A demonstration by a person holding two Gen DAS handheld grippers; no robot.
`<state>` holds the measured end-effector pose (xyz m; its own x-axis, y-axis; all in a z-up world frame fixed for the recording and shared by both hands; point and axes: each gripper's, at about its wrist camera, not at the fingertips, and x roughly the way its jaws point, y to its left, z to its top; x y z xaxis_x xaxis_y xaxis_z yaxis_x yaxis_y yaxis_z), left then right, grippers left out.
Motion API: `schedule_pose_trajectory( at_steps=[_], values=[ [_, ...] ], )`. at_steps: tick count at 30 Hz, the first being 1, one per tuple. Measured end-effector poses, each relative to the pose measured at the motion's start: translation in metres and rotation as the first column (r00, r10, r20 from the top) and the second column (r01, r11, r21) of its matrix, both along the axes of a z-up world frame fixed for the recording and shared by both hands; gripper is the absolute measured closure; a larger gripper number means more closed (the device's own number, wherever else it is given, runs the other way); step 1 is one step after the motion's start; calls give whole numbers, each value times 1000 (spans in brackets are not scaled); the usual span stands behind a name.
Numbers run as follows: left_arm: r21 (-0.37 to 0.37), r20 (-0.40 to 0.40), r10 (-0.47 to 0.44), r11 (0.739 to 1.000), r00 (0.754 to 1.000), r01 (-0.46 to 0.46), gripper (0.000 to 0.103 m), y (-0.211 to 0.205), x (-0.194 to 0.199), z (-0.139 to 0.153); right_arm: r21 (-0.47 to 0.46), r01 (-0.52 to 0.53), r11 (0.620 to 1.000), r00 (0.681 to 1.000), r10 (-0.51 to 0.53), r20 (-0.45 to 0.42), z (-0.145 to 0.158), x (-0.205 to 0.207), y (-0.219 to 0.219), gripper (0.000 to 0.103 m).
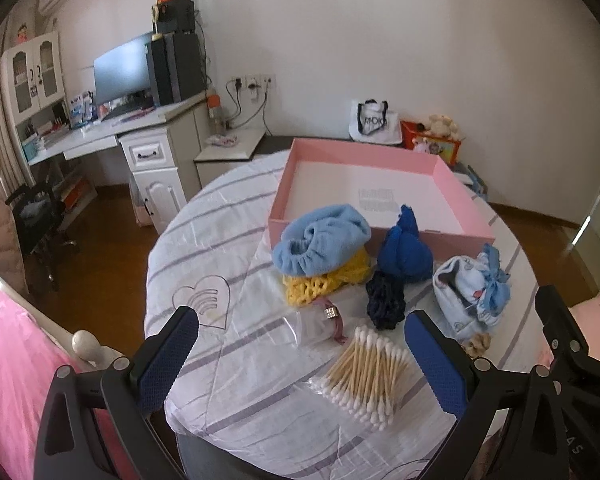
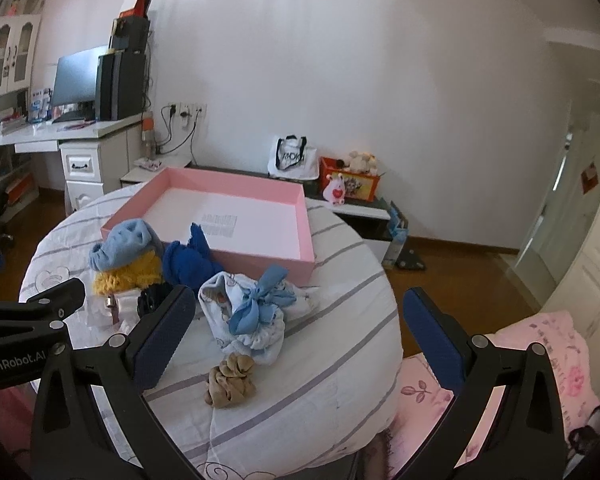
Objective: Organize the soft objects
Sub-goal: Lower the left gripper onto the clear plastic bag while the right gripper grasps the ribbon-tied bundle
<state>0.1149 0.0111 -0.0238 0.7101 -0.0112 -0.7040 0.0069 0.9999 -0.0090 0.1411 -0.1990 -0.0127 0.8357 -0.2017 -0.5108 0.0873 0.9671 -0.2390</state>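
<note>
On a round table with a striped white cloth (image 1: 204, 240) lies a shallow pink box (image 1: 364, 168), empty, also in the right wrist view (image 2: 260, 190). In front of it lie a light blue cap (image 1: 320, 240) on a yellow knit piece (image 1: 320, 284), a dark blue cloth (image 1: 406, 248), a black scrunchie (image 1: 386, 300), a pale printed pouch with a blue bow (image 2: 252, 308) and a tan scrunchie (image 2: 230, 380). My left gripper (image 1: 300, 334) is open above the near edge. My right gripper (image 2: 298, 316) is open and empty above the pouch and tan scrunchie.
A bag of cotton swabs (image 1: 364, 380) and a clear packet with a watch-like band (image 1: 324, 322) lie near the left gripper. A pink bed (image 1: 8, 360) is at left, a floral pillow (image 2: 540, 360) at right. A desk with monitor (image 1: 120, 68) stands behind.
</note>
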Motion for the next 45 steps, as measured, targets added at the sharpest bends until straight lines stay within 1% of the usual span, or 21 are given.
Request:
schedule_pose_trajectory(
  at_steps=[7,10,12,15,18,23,28,29,30,33,37,38,39,40,43,45],
  values=[
    [-12,-36,-13,1000,999,13,0,6,24,-23,-9,-6,1000,999,6,-33,-8,7,1,0],
    [-2,-64,6,1000,998,-7,0,9,31,-32,11,-9,1000,998,9,-60,-14,13,-2,0],
    [-11,-92,15,1000,996,-16,0,11,38,-39,8,4,1000,997,-3,-79,-19,18,-4,0],
    [-45,-144,18,999,989,-25,0,16,50,-49,4,23,1000,995,-22,-102,-26,24,-7,0],
    [-81,-197,0,997,980,-16,0,18,63,-59,11,24,1000,992,-23,-123,-32,27,-9,0],
    [-121,-261,-14,993,965,-19,0,18,83,-77,-3,17,1000,988,-17,-154,-44,34,-7,0],
    [-171,-281,-12,984,960,-38,1,27,104,-92,-4,17,1000,981,-17,-192,-56,42,-7,0],
    [-181,-280,-13,983,960,-40,3,28,107,-93,-5,17,1000,980,-18,-197,-58,43,-8,0],
    [-185,-278,-11,982,961,-42,7,31,108,-92,-5,18,1000,979,-19,-201,-60,45,-8,0],
    [-181,-276,-1,982,961,-50,15,34,116,-98,-5,23,1000,975,-24,-219,-64,49,-9,0],
    [-178,-259,-25,984,965,-22,23,29,121,-104,-2,35,999,972,-34,-232,-67,54,-13,0],
    [-189,-247,-36,982,968,-12,31,28,120,-105,-2,38,999,972,-37,-233,-67,54,-13,0],
    [-202,-243,-45,979,969,-6,42,26,119,-104,-1,40,999,971,-39,-234,-67,54,-14,0],
    [-223,-241,-60,975,969,4,42,26,117,-105,0,43,999,971,-42,-234,-66,55,-14,0],
    [-205,-221,-57,979,974,11,45,25,114,-107,6,48,999,972,-46,-232,-65,55,-15,0],
    [-211,-213,-59,977,975,13,51,28,110,-106,8,45,999,972,-42,-229,-64,55,-15,0]
  ],
)
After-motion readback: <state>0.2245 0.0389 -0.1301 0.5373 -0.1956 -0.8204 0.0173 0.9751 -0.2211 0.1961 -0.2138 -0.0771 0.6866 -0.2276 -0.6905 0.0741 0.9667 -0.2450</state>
